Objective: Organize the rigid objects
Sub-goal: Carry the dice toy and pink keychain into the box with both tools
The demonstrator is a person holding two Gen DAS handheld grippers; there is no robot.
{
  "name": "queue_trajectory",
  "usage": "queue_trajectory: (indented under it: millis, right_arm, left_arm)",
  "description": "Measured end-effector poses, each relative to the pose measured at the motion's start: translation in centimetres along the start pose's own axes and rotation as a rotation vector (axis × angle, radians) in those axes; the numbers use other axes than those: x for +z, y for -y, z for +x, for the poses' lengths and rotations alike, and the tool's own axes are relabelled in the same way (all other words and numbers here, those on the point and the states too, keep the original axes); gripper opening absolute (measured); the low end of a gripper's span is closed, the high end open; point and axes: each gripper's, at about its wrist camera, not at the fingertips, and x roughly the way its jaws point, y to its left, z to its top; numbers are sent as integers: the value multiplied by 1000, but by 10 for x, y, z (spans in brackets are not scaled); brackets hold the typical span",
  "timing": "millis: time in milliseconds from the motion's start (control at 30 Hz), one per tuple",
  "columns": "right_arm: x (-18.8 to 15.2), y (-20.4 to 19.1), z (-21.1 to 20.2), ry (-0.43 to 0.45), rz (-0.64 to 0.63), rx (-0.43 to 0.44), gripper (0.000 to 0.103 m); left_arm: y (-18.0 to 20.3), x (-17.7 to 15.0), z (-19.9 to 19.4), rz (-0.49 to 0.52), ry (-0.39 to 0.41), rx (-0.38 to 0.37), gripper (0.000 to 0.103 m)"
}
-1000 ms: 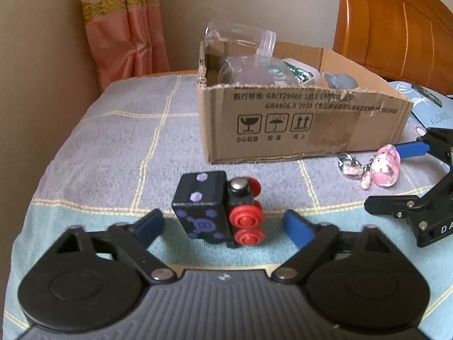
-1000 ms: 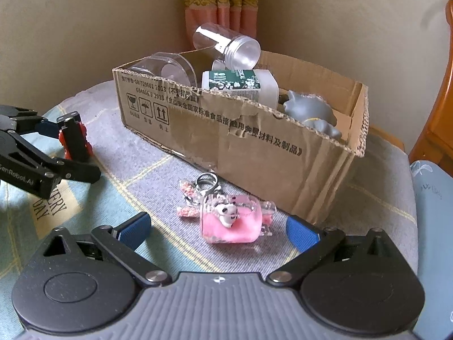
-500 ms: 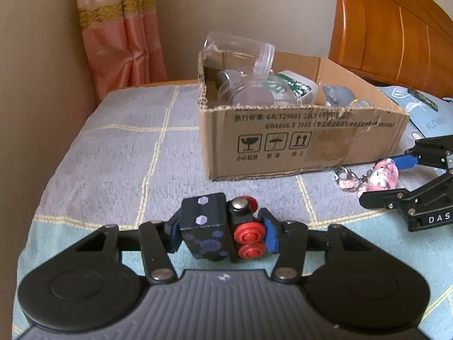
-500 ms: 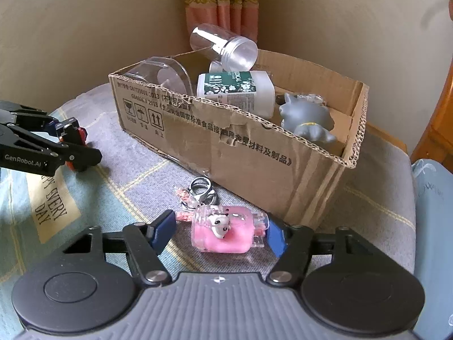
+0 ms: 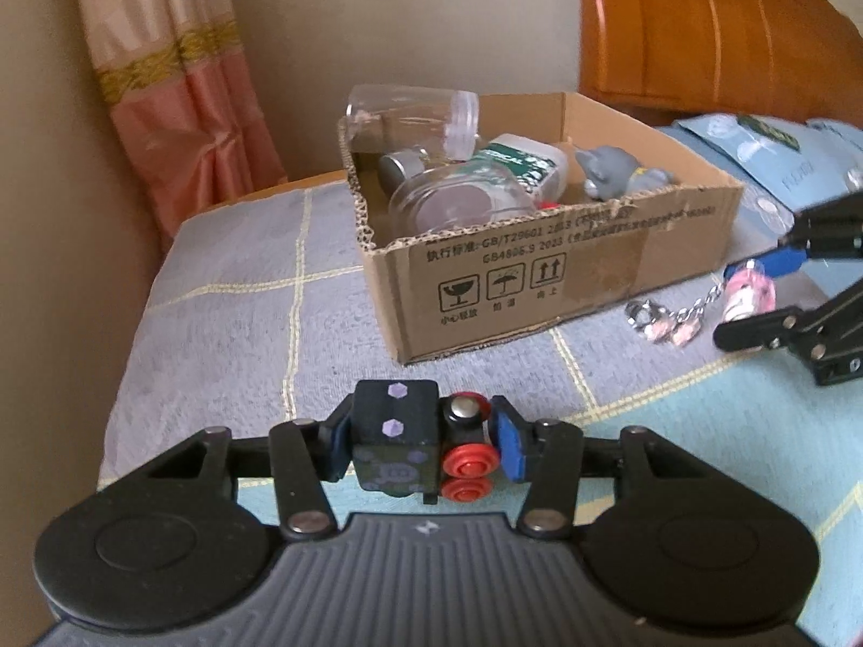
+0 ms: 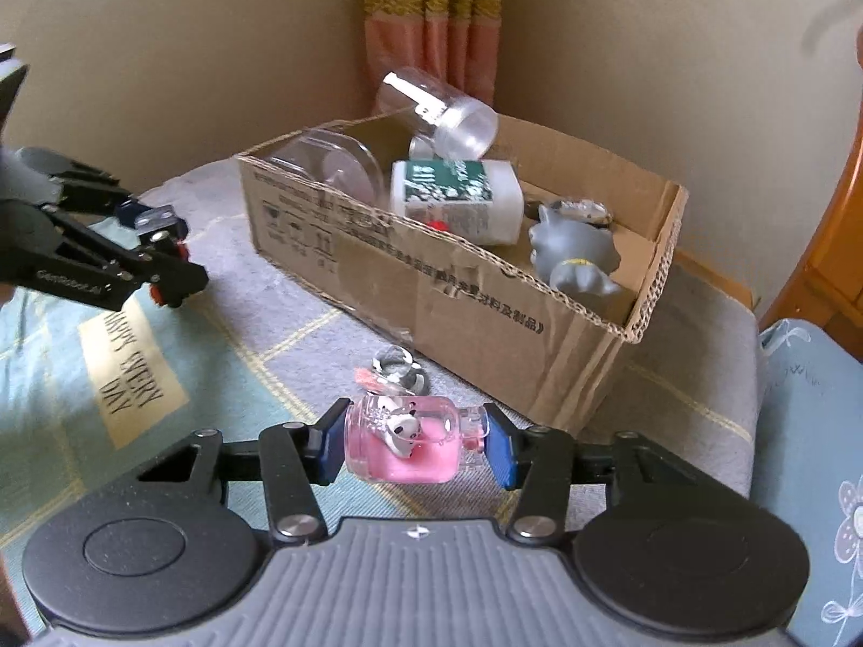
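Observation:
My left gripper [image 5: 423, 447] is shut on a black toy train [image 5: 415, 445] with purple dots and red wheels, held above the bed in front of the cardboard box [image 5: 539, 275]. My right gripper [image 6: 415, 450] is shut on a pink keychain bottle [image 6: 404, 445] with a small panda inside; its chain and ring [image 6: 396, 369] hang down. The box [image 6: 485, 291] lies beyond it. The left gripper with the train also shows in the right wrist view [image 6: 156, 264], and the right gripper with the keychain in the left wrist view [image 5: 755, 291].
The box holds clear plastic jars [image 5: 415, 118], a white bottle with a green label [image 6: 456, 199] and a grey animal figure [image 6: 574, 256]. A wooden headboard [image 5: 701, 38] stands at the right, a curtain [image 5: 178, 97] at the back left. The bed has a checked blanket [image 5: 232, 323].
Both grippers closed from open: the left on the toy train, the right on the pink keychain. Both objects have been lifted off the blanket, and the views now look down into the box.

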Motion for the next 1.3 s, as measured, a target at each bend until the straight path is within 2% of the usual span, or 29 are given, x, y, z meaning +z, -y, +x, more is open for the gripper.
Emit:
queue_trajectory:
  millis: [467,667,867,1067,1300]
  right_arm:
    - [22,-8,-54,7,-78,33,56]
    - [39,1,-75,49,-62,38,56]
    - [66,16,-90,101,-67,13,56]
    - [97,40,-82,134,-42,-3,56]
    - [124,72,-52,127,10,-35,56]
  left_arm:
    - [-4,35,-48,169,-11,-86,50]
    - [-2,65,-71,187,4,-156,50]
    - [7,105,-83,216,56,-211,50]
    - [21,146,-76,233,103,-246,50]
    - [41,175,-38,251,91,-296,50]
